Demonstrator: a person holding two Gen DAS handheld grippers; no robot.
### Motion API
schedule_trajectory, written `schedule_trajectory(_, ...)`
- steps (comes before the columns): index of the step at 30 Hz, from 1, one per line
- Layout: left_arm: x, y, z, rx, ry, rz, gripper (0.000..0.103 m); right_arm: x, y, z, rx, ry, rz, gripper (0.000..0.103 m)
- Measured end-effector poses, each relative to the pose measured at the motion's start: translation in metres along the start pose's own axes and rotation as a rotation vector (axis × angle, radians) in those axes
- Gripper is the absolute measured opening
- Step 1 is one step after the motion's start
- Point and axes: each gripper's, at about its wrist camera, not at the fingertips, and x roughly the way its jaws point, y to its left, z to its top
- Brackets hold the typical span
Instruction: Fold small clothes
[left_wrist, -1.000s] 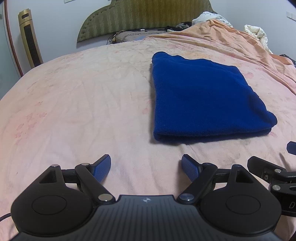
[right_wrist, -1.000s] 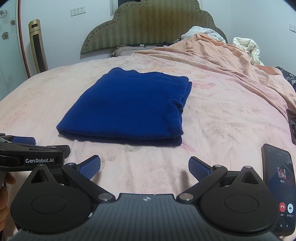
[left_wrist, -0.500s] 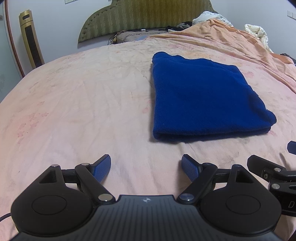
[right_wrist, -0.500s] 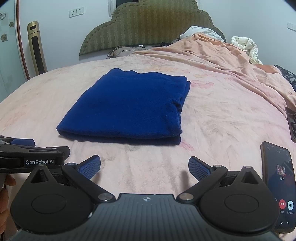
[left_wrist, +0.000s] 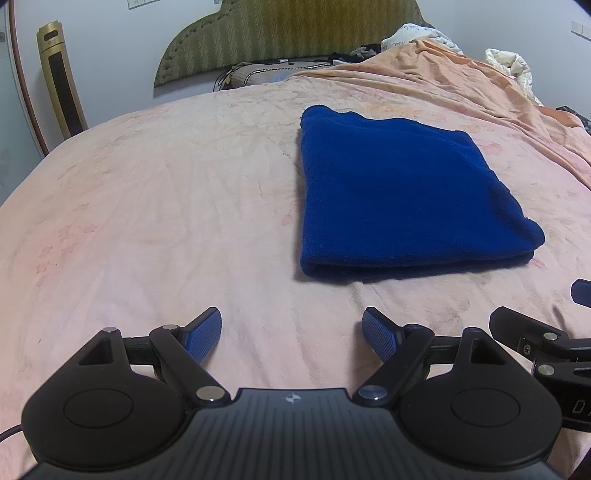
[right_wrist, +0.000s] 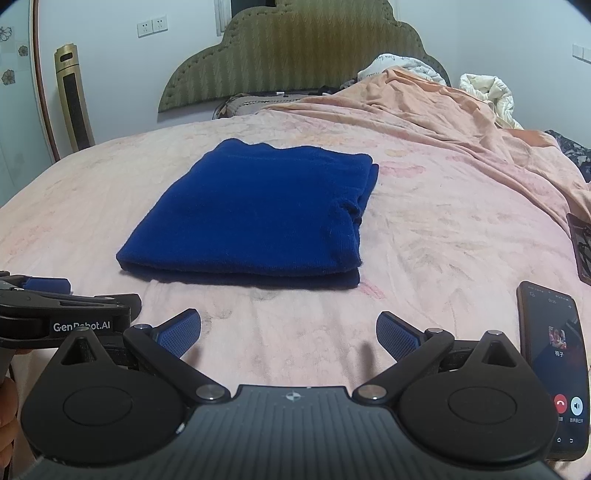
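Observation:
A dark blue knitted garment (left_wrist: 399, 192) lies folded into a flat rectangle on the pink bed sheet (left_wrist: 166, 206). In the right wrist view the same garment (right_wrist: 258, 214) sits ahead and slightly left. My left gripper (left_wrist: 291, 334) hovers over bare sheet short of the garment's near left corner, jaws wide apart with nothing between them. My right gripper (right_wrist: 288, 332) is also open and empty, a little short of the garment's near edge. Each gripper shows at the edge of the other's view.
A phone (right_wrist: 554, 365) with a lit call screen lies on the sheet at the right, by my right gripper. A rumpled orange blanket (right_wrist: 443, 107) and white bedding (right_wrist: 487, 92) pile up at the far right. A padded headboard (right_wrist: 295, 51) and a tall gold appliance (right_wrist: 74, 99) stand behind.

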Motion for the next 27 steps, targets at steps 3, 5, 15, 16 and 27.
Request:
schedule_trajectory(3, -0.0013, -0.0007, -0.0001, 0.002, 0.0, -0.001, 0.084, -0.0005, 0.0008, 0.0008, -0.001, 0.001, 0.001, 0.103)
schedule_trajectory(5, -0.0022, -0.0008, -0.0002, 0.002, -0.002, -0.002, 0.084, -0.0014, 0.0013, 0.0008, -0.002, -0.001, 0.002, 0.103)
schedule_trajectory(15, -0.0033, 0.0007, -0.001, -0.001, 0.009, -0.005, 0.084, -0.0045, 0.0027, 0.0003, 0.008, -0.007, -0.002, 0.103)
schedule_trajectory(16, -0.0034, 0.0014, -0.0011, -0.003, 0.011, -0.006, 0.084, -0.0045, 0.0024, 0.0002, 0.01, -0.006, -0.004, 0.103)
schedule_trajectory(27, -0.0064, 0.0055, -0.0005, 0.002, -0.004, 0.004, 0.084, -0.0041, 0.0049, -0.0009, 0.004, -0.01, 0.001, 0.103)
